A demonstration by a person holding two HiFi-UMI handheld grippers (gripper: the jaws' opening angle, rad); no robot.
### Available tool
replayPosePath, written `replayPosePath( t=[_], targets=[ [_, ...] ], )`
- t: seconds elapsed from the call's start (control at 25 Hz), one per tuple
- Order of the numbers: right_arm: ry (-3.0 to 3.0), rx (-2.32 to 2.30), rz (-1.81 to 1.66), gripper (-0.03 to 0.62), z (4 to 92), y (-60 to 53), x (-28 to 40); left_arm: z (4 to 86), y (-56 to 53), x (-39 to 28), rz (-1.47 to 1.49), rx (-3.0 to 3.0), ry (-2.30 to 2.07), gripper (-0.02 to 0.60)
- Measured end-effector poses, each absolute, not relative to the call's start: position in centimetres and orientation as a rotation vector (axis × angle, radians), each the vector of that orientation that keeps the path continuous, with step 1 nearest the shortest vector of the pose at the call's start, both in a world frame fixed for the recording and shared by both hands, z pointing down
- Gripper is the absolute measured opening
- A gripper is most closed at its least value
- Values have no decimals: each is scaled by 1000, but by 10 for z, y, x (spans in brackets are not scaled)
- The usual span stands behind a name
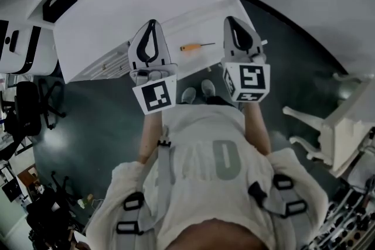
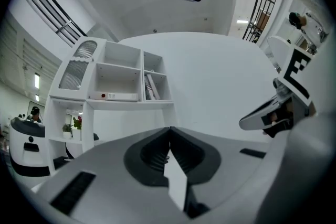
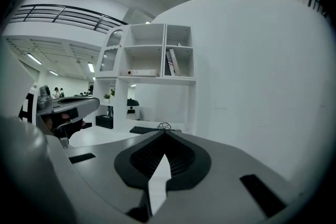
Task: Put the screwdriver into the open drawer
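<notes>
Your left gripper (image 1: pixel 153 23) and right gripper (image 1: pixel 230 19) are each pressed together, empty. The screwdriver (image 1: pixel 196 46) lies between them, seemingly inside the open drawer (image 1: pixel 200 29).

Orange-handled screwdriver (image 1: pixel 196 45) — flat in open drawer (image 1: pixel 199 59)

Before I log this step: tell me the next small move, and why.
Probably lower both grippers and stop: the screwdriver already seems to lie in the open drawer, and the left gripper and right gripper are shut and empty.
</notes>
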State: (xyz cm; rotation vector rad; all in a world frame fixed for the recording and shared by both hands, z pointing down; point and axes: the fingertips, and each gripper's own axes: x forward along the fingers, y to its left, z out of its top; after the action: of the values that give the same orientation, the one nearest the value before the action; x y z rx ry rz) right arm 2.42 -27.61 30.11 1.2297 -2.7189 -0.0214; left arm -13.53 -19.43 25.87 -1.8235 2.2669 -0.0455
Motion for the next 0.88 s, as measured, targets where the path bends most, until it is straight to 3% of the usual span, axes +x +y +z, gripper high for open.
replayPosePath(
  t=[0.88],
  targets=[
    [-2762,1191,35,5,311,-269,36,271,-207,-123,-46,-1890,2261,6]
  ],
)
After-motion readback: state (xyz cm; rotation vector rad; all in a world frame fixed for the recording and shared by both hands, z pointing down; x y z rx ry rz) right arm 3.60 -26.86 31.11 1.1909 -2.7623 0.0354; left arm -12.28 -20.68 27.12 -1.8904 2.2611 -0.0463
